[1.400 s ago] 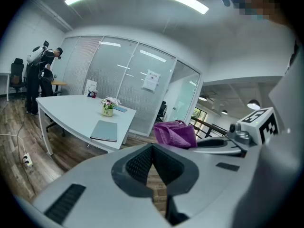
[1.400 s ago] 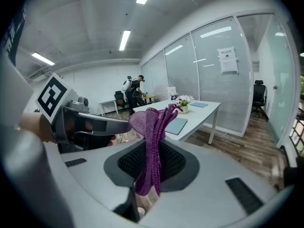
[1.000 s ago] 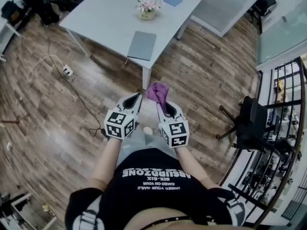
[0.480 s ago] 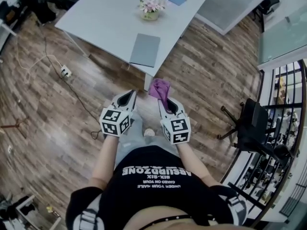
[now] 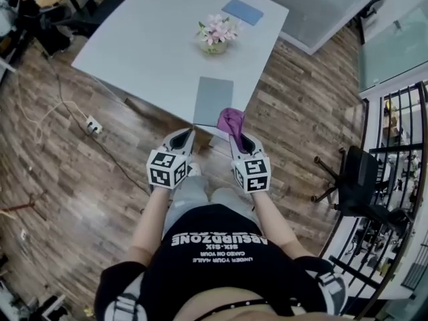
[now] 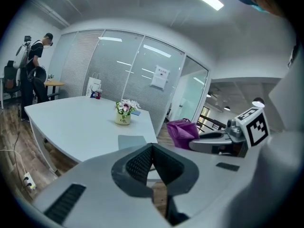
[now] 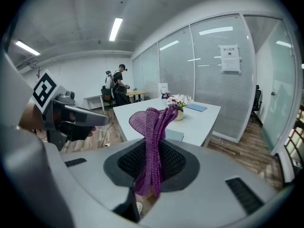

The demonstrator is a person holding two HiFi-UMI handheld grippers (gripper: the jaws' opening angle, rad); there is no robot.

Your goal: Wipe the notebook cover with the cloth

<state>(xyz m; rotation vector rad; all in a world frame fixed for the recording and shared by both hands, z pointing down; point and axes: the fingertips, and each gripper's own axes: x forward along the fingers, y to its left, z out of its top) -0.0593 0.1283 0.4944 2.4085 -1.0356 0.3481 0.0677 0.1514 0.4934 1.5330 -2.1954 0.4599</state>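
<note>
Notebook (image 5: 212, 100) at desk (image 5: 147, 45) near edge, long axis pointing away | right gripper (image 5: 237, 139), fingers clenched on cloth (image 5: 231, 120), by notebook's near right corner | left gripper (image 5: 184, 139), fingers closed empty, off notebook's near left corner.

**Both grippers held forward, side by side**

The person's bare forearms reach out ahead of the torso, roughly parallel. The left gripper (image 5: 185, 134) points forward with its jaws pressed together and nothing between them. The right gripper (image 5: 236, 136) sits near it at about the same level. Its jaws are clamped on a purple cloth (image 7: 151, 127) that stands up out of them. Both marker cubes face upward.
</note>
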